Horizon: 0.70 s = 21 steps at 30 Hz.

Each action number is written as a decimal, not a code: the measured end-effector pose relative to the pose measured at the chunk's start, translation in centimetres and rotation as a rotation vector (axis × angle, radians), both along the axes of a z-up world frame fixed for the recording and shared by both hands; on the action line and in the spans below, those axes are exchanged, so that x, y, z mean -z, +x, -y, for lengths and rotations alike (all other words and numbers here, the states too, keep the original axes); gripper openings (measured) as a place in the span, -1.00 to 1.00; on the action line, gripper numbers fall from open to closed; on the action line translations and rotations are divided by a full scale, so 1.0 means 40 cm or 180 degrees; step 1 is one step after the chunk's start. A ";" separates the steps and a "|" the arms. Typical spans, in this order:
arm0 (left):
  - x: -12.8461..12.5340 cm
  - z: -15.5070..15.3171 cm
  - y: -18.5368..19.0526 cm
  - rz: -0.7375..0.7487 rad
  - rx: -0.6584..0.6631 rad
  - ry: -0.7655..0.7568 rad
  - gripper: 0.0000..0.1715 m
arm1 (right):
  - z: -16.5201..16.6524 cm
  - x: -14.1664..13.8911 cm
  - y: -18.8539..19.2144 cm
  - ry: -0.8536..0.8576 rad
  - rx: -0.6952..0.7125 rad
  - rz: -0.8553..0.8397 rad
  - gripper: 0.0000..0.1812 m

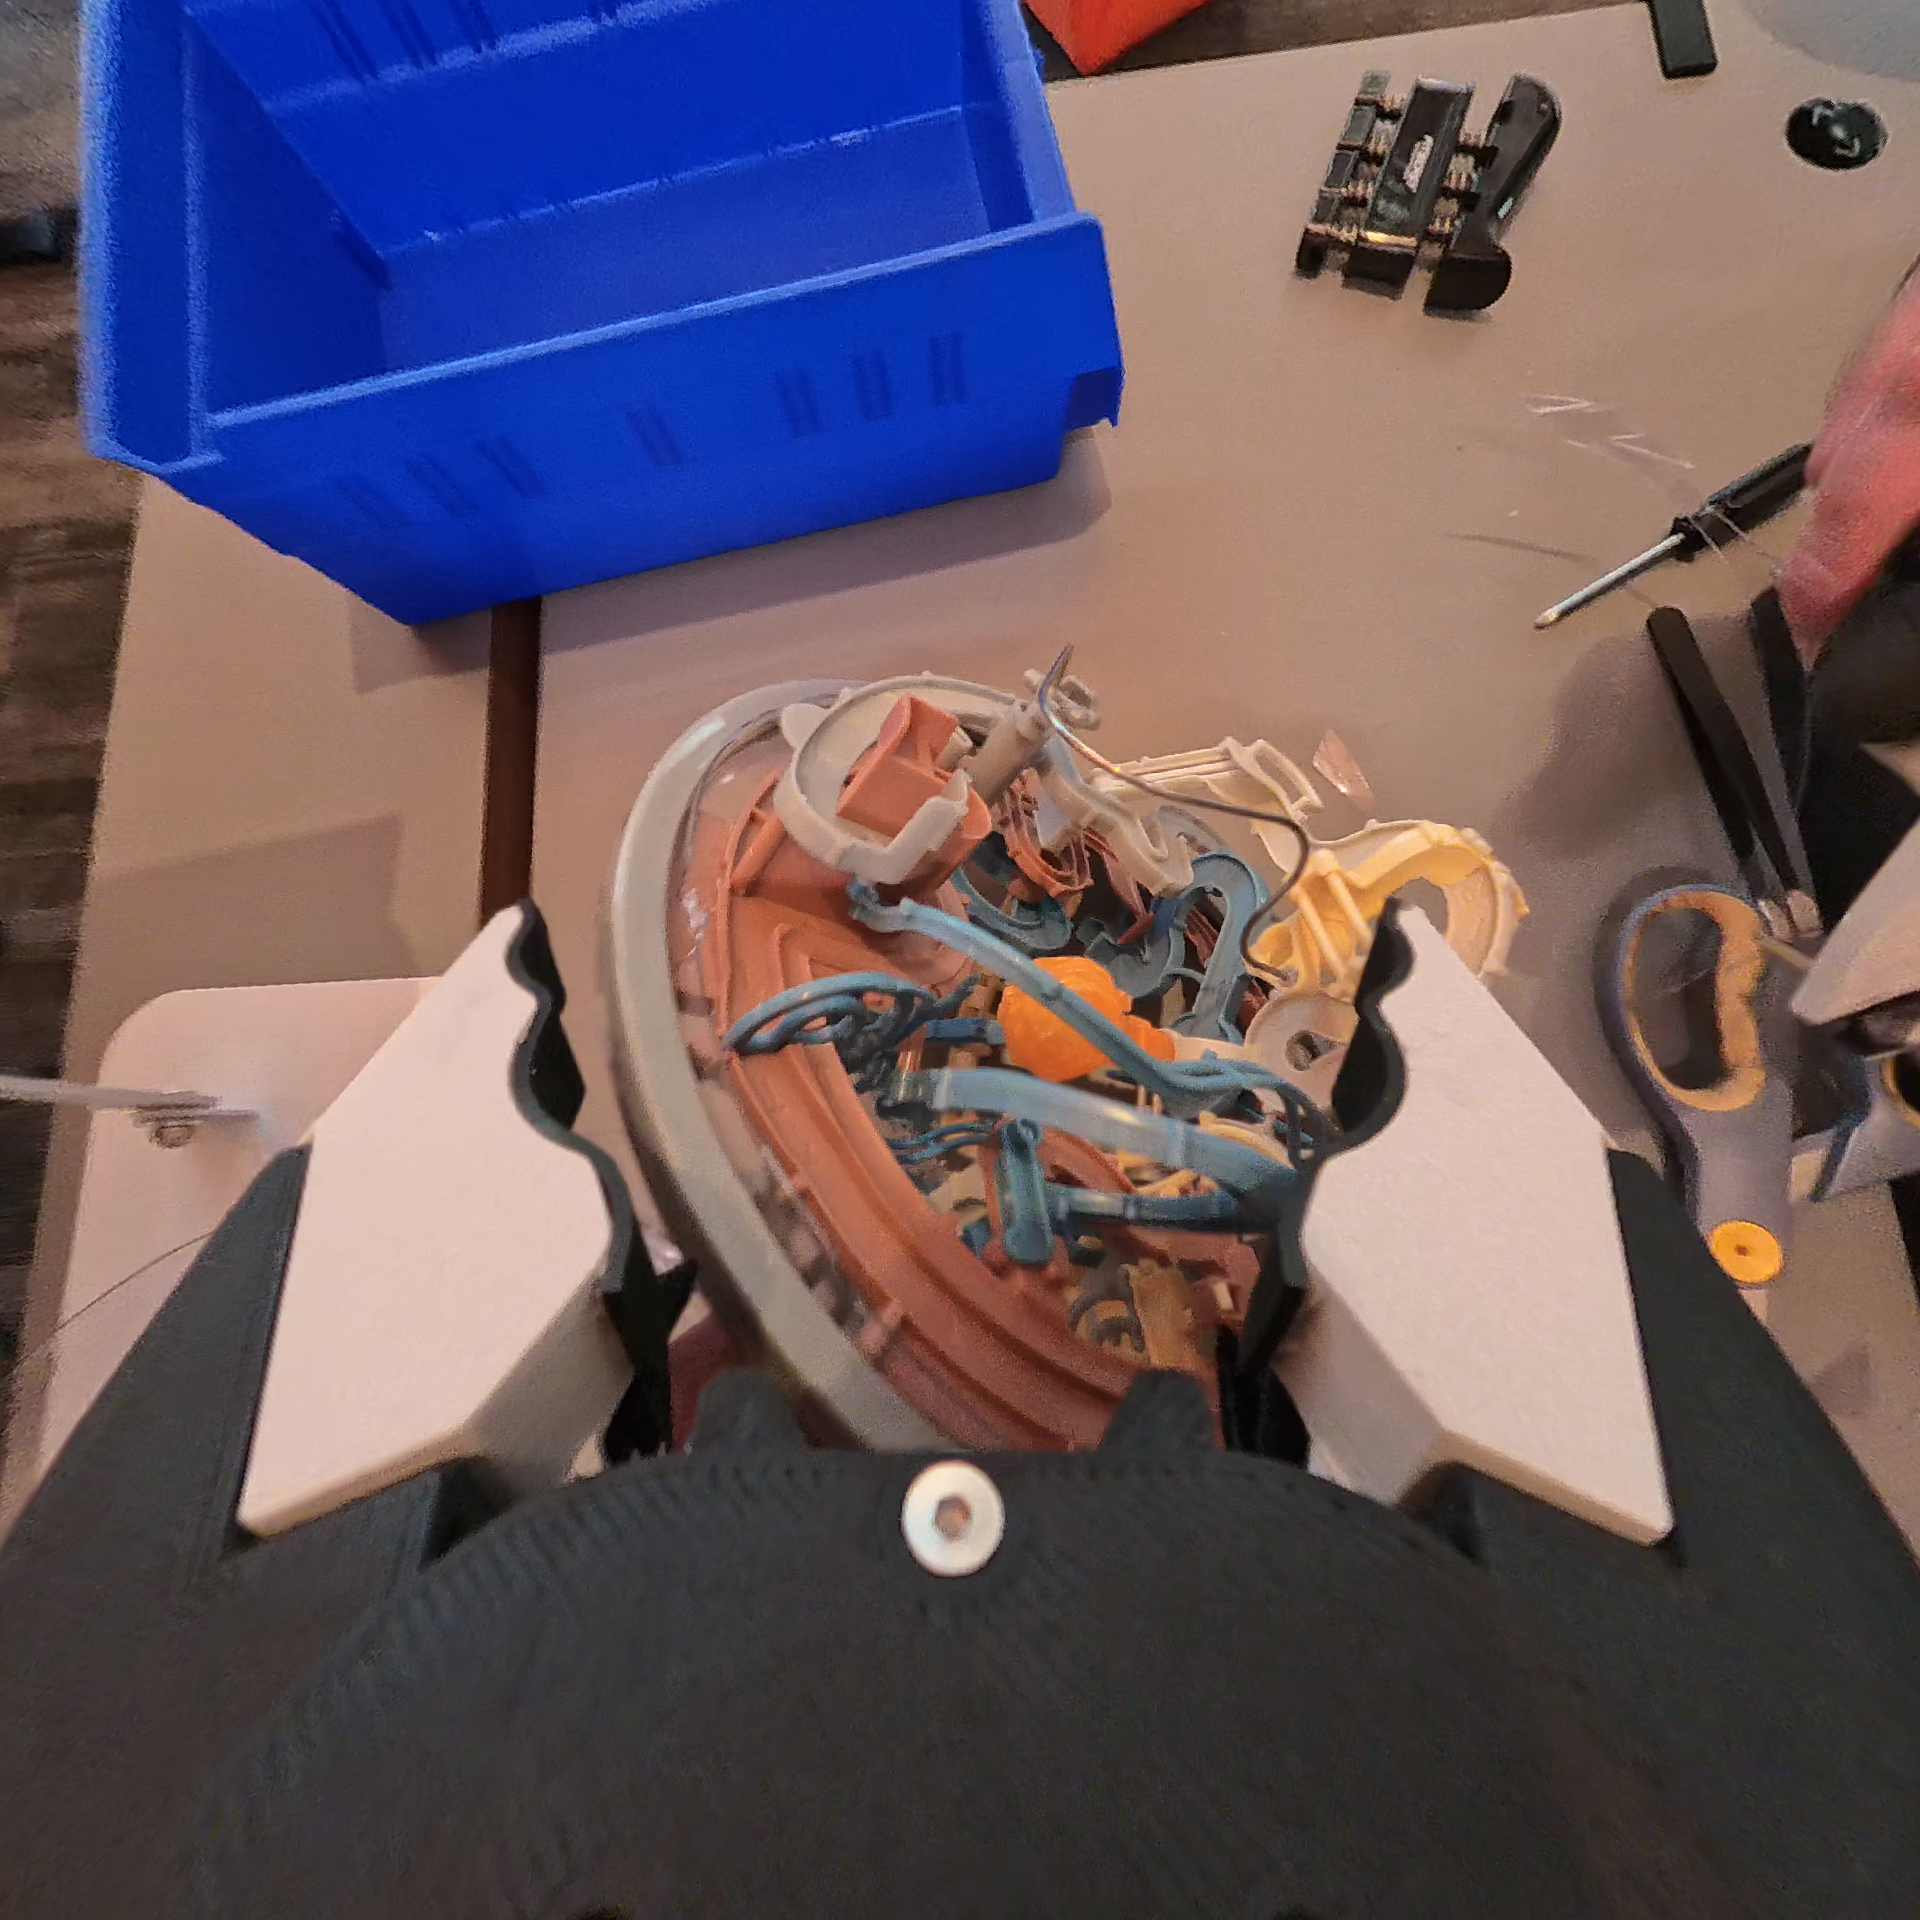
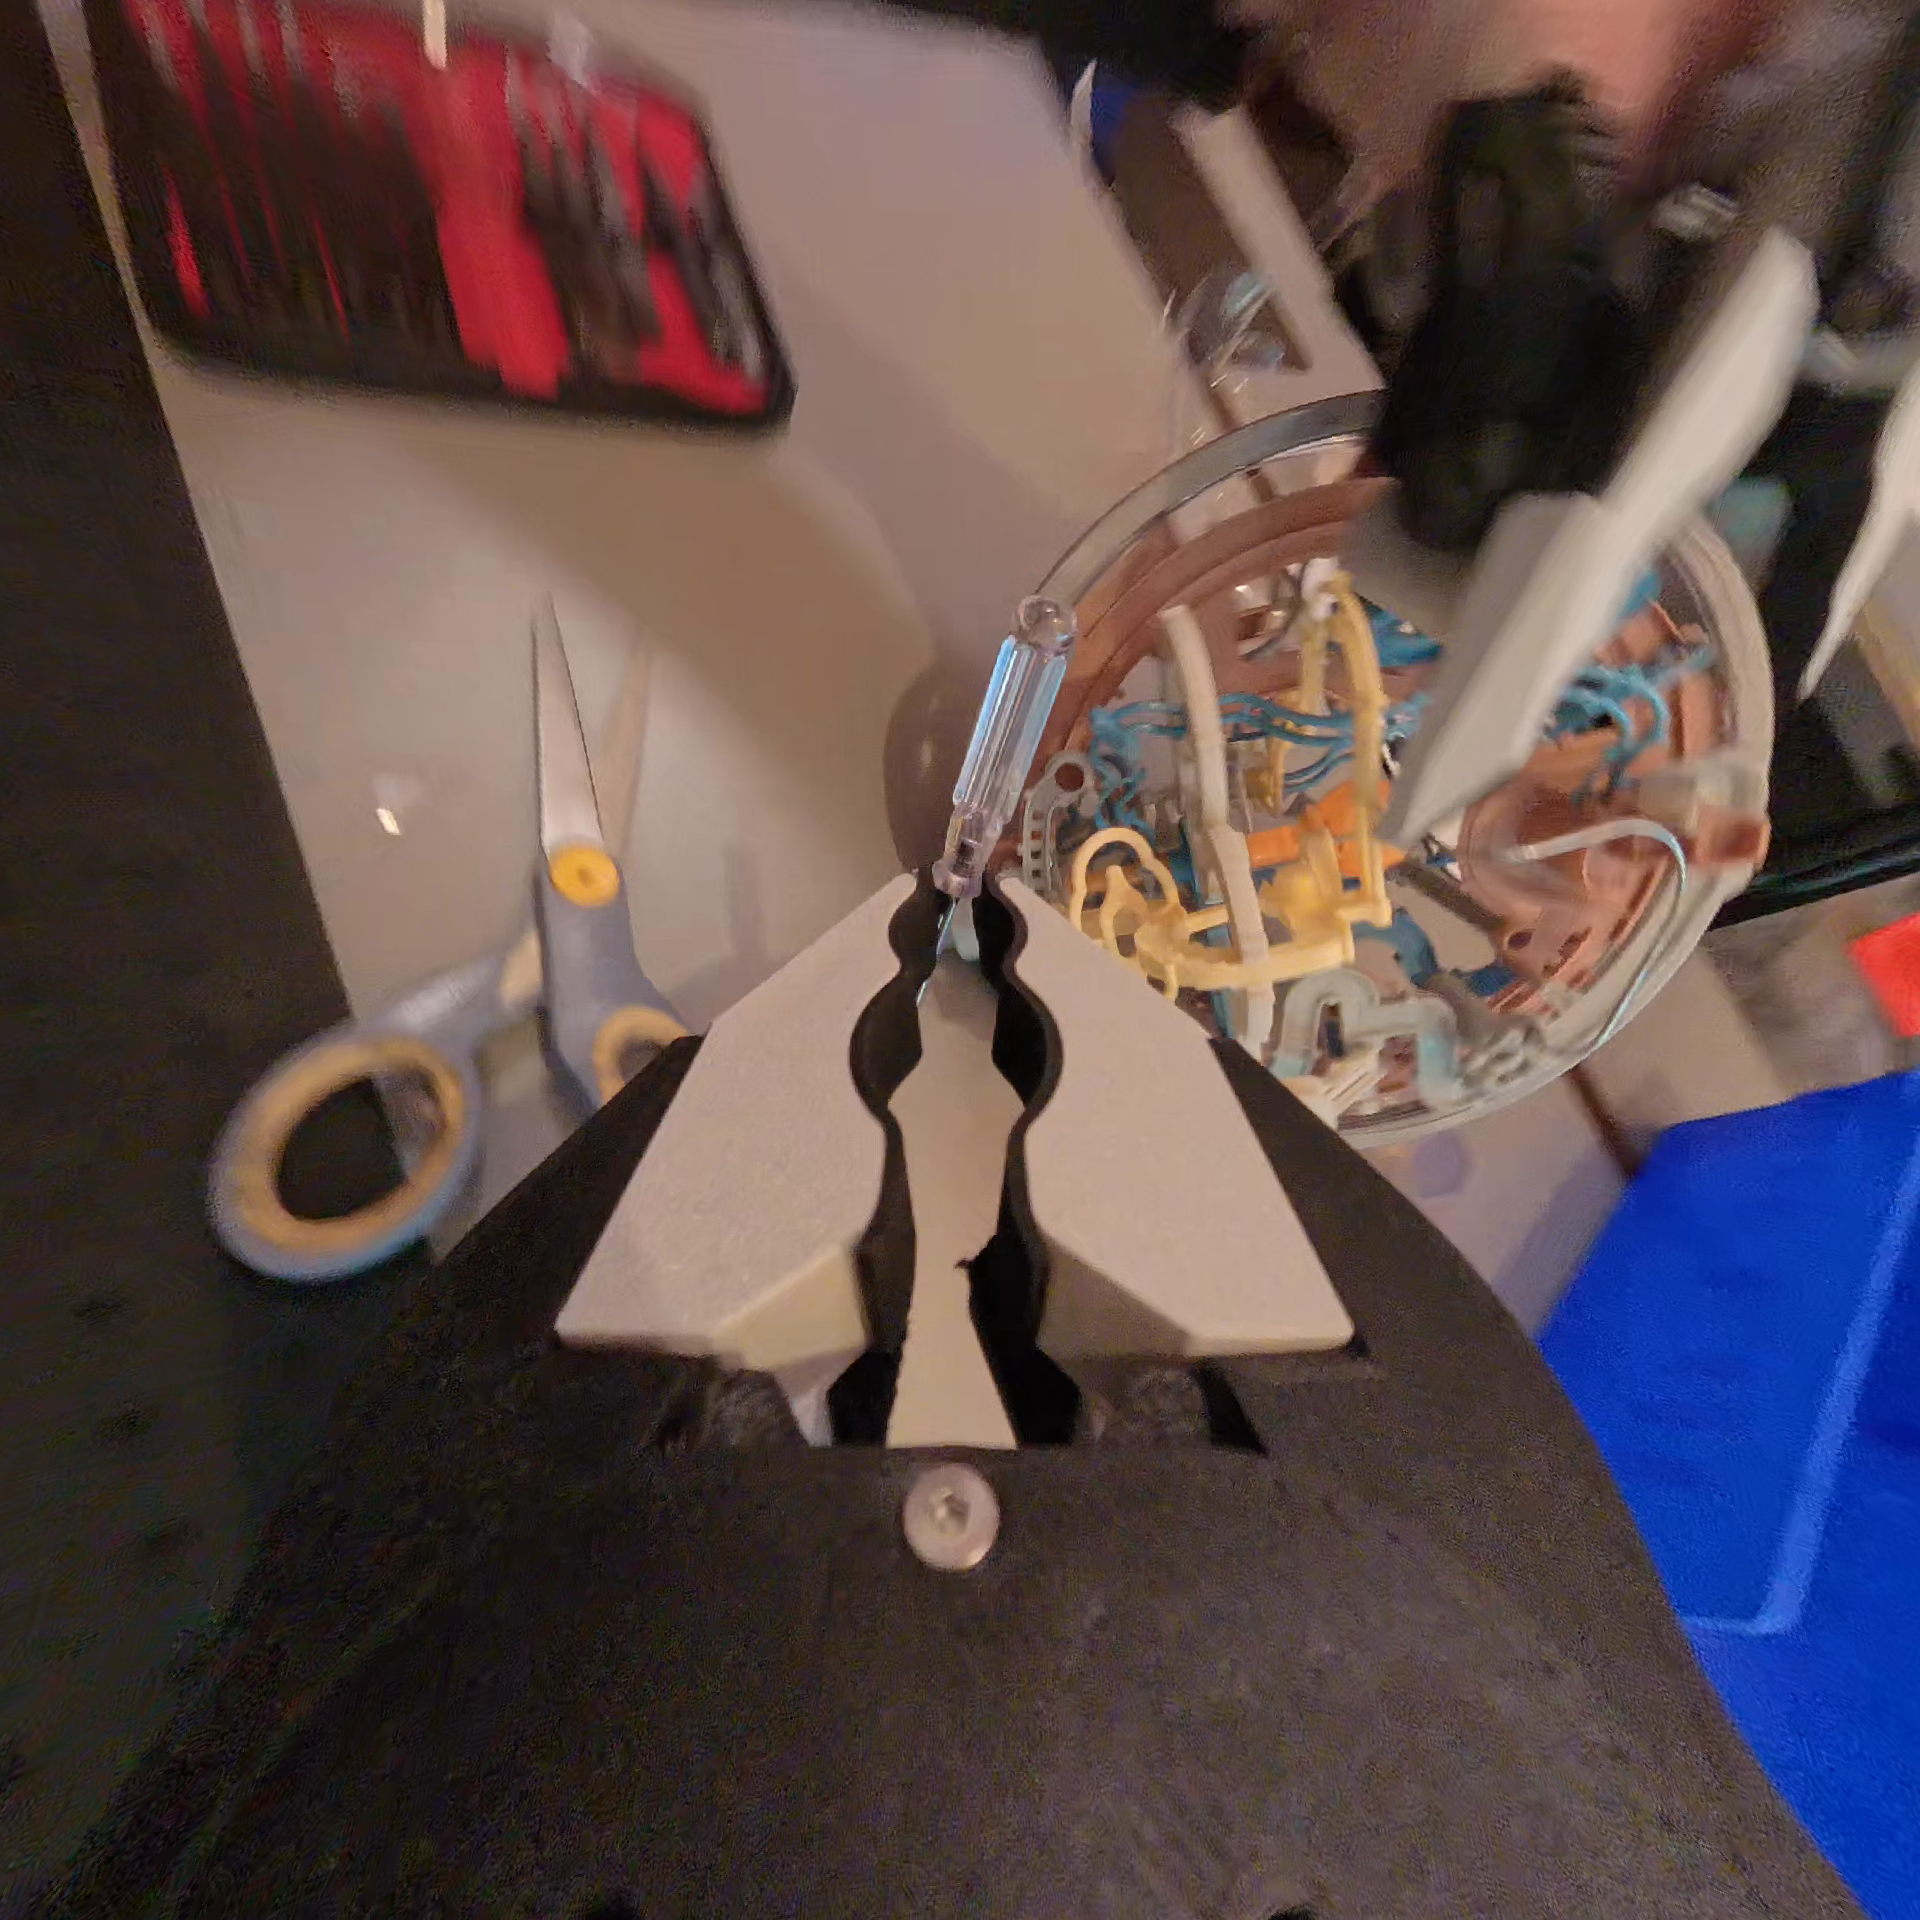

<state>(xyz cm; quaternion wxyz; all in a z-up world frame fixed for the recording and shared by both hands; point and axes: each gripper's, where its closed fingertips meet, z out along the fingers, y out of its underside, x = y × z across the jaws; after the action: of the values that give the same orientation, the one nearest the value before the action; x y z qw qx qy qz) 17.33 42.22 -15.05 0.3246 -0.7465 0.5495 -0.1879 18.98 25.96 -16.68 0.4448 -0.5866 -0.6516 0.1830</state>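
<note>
My left gripper (image 1: 961,935) is shut on a clear plastic maze ball (image 1: 790,1091) filled with brown, blue, cream and orange tracks, and holds it tilted over the table. In the right wrist view the ball (image 2: 1299,831) sits at the right with a left finger (image 2: 1558,623) laid across it. My right gripper (image 2: 956,888) is shut on the thin metal shaft of a small clear-handled screwdriver (image 2: 1008,717). The handle sticks up past the fingertips, close beside the ball's left rim.
A blue bin (image 1: 623,312) stands at the back left, also in the right wrist view (image 2: 1766,1351). Grey and yellow scissors (image 1: 1683,1039) (image 2: 468,1039), black tweezers (image 1: 1725,748), a black-handled screwdriver (image 1: 1683,530), a black bit holder (image 1: 1423,187) and a red tool case (image 2: 447,208) lie on the beige table (image 1: 1299,468).
</note>
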 end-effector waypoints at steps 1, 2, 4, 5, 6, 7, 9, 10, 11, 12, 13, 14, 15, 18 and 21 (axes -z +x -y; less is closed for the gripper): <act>-0.022 -0.003 -0.007 0.0076 -0.0047 0.0106 0.71 | 0.002 -0.015 0.006 -0.0215 0.0086 -0.0273 -0.93; -0.043 -0.003 -0.016 0.0143 -0.0100 0.0150 0.69 | 0.002 -0.025 0.012 -0.0410 0.0159 -0.0493 -0.94; -0.085 0.003 -0.033 0.0254 -0.0172 0.0272 0.68 | 0.002 -0.043 0.022 -0.0698 0.0284 -0.0875 -0.94; -0.110 0.012 -0.037 0.0321 -0.0168 0.0379 0.66 | 0.004 -0.056 0.025 -0.0862 0.0328 -0.1085 -0.94; -0.134 0.030 -0.040 0.0374 -0.0148 0.0492 0.65 | 0.006 -0.072 0.029 -0.1030 0.0363 -0.1311 -0.93; -0.165 0.057 -0.036 0.0463 -0.0070 0.0689 0.60 | 0.008 -0.091 0.034 -0.1183 0.0396 -0.1553 -0.93; -0.200 0.158 -0.013 0.0607 0.0284 0.0929 0.37 | 0.004 -0.128 0.050 -0.1499 0.0477 -0.2063 -0.93; -0.201 0.213 0.001 0.0651 0.0415 0.0954 0.26 | 0.001 -0.145 0.060 -0.1653 0.0509 -0.2318 -0.93; -0.193 0.267 0.016 0.0672 0.0536 0.0960 0.15 | -0.002 -0.161 0.070 -0.1784 0.0520 -0.2570 -0.93; -0.179 0.320 0.028 0.0667 0.0655 0.0940 0.03 | -0.001 -0.179 0.080 -0.1864 0.0511 -0.2803 -0.93; -0.167 0.367 0.042 0.0707 0.0720 0.0902 -0.05 | 0.002 -0.197 0.088 -0.1884 0.0482 -0.3005 -0.93; -0.157 0.415 0.063 0.0823 0.0801 0.0780 -0.16 | 0.009 -0.214 0.094 -0.1876 0.0447 -0.3161 -0.93; -0.139 0.464 0.085 0.0915 0.0880 0.0549 -0.21 | 0.018 -0.227 0.094 -0.1850 0.0416 -0.3265 -0.93; -0.100 0.545 0.134 0.1089 0.0975 0.0222 -0.37 | 0.062 -0.256 0.074 -0.1696 0.0300 -0.3382 -0.93; -0.121 0.588 0.156 0.1508 0.0985 -0.0013 -0.71 | 0.112 -0.268 0.049 -0.1451 0.0245 -0.3263 -0.93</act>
<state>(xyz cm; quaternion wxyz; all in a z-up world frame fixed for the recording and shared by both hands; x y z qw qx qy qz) 23.56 18.71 -10.23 0.4099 -0.5897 0.5654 -0.4056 20.92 21.48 -5.98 0.5729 -0.5273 -0.2741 0.5645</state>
